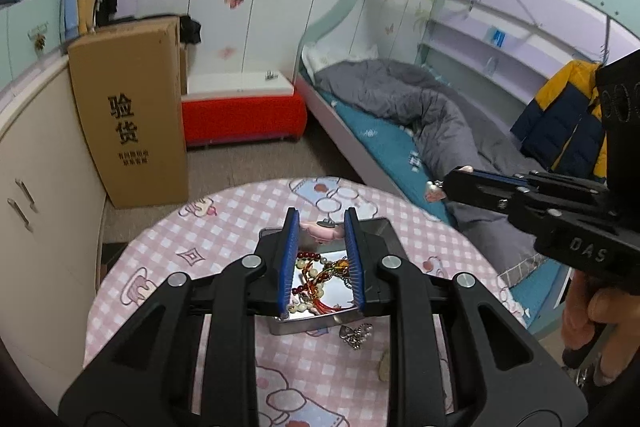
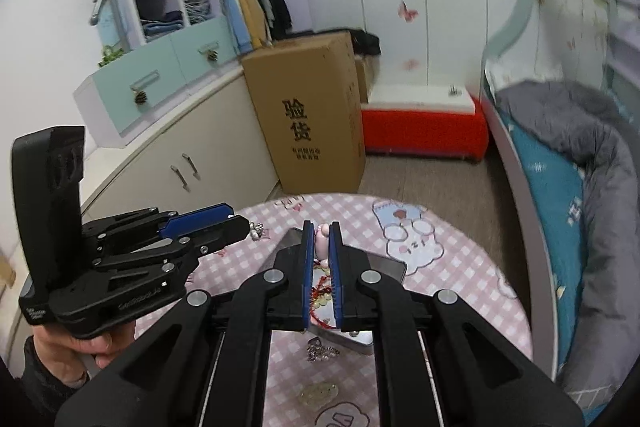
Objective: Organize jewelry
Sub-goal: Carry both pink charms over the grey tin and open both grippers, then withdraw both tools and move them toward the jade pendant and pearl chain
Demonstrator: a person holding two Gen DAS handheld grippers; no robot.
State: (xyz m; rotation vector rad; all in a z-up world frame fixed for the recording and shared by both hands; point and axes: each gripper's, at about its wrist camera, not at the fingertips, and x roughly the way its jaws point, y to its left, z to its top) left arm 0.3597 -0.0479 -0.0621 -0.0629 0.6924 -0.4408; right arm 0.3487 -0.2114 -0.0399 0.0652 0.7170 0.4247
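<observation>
A metal tray (image 1: 308,323) sits on the pink checked round table (image 1: 168,267) and holds beaded bracelets and a red cord (image 1: 316,279). My left gripper (image 1: 321,223) hovers open above the tray, a pink hair clip (image 1: 320,231) beyond its tips. My right gripper (image 2: 321,227) is shut on a pink hair clip (image 2: 321,241) above the tray (image 2: 360,341). In the left wrist view the right gripper (image 1: 444,183) holds it at right. A silver chain (image 1: 356,333) lies on the cloth in front of the tray.
A pale round pendant (image 2: 318,393) lies on the table near the front edge. A cardboard box (image 1: 128,111), a red bench (image 1: 240,115) and a bunk bed (image 1: 420,131) stand beyond the table. White cabinets (image 1: 40,187) line the left.
</observation>
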